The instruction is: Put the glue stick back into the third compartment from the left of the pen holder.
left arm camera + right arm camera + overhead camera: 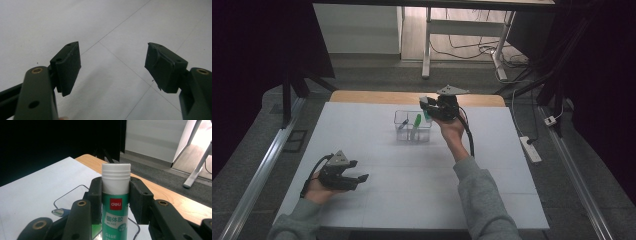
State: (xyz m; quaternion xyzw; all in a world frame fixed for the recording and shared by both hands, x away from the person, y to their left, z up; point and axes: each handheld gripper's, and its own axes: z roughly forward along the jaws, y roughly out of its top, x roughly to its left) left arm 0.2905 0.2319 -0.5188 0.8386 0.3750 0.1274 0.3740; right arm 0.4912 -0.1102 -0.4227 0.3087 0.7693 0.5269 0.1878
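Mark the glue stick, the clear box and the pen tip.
glue stick (116, 203), right gripper view, on its green label.
clear box (400, 116), high view, on its left wall.
pen tip (58, 212), right gripper view, on its silver cone.

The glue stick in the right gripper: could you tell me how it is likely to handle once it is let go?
The glue stick looks like a rigid plastic tube, so it should not flex in the right gripper. Its round body would probably roll if laid flat. Tall and narrow, it may tip inside the clear container.
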